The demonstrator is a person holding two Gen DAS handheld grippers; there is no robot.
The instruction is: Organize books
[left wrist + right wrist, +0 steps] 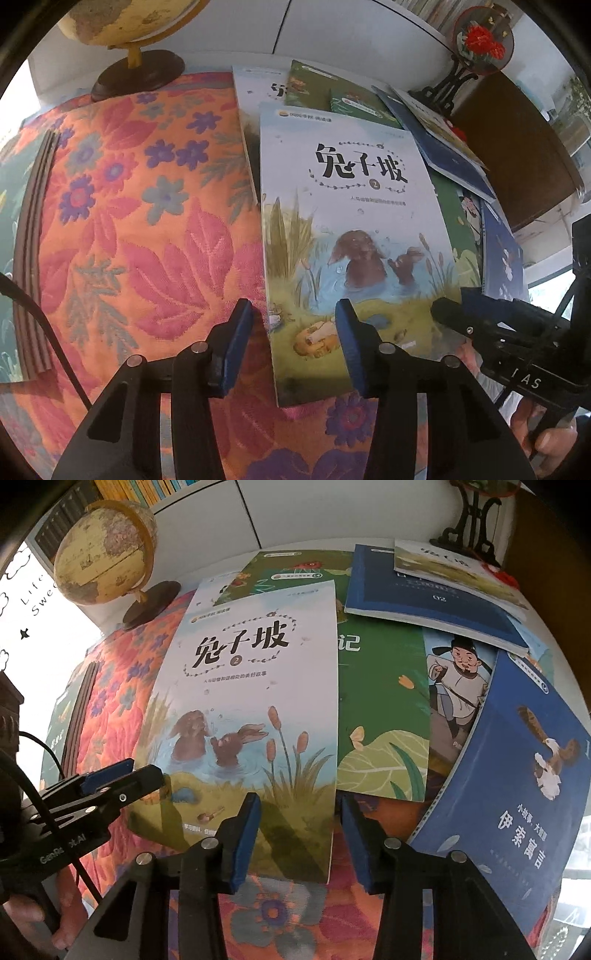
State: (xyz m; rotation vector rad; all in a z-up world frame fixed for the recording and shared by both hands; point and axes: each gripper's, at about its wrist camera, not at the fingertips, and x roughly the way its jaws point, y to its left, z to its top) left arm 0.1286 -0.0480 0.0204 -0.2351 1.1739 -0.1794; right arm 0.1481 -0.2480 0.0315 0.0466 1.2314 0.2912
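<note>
the rabbit book (pixel 354 236), pale-covered with two brown rabbits in a pond, lies face up on the flowered cloth (pixel 140 229) that covers the counter, its top end resting on other books. in the left wrist view it fills the middle and runs toward 12 o'clock.

the left gripper (pixel 293 332) points steeply down at the book's near left corner. its jaws stand partly apart, straddling the left edge: one blue finger is over the cloth, the other over the cover. whether the pads press on the book, i cannot tell.

the right gripper (pixel 301 827) straddles the book's near right edge in the same way, one finger over the cover, one over the cloth beyond it; contact is again unclear. its jaws are also partly apart.

in the right wrist view a green book (pixel 380 709) lies at 2 o'clock of the rabbit book, partly under it, and a blue eagle book (pixel 517 775) sits at 3 o'clock. a globe (pixel 103 550) stands at 10 o'clock, off the cloth's far corner.
</note>
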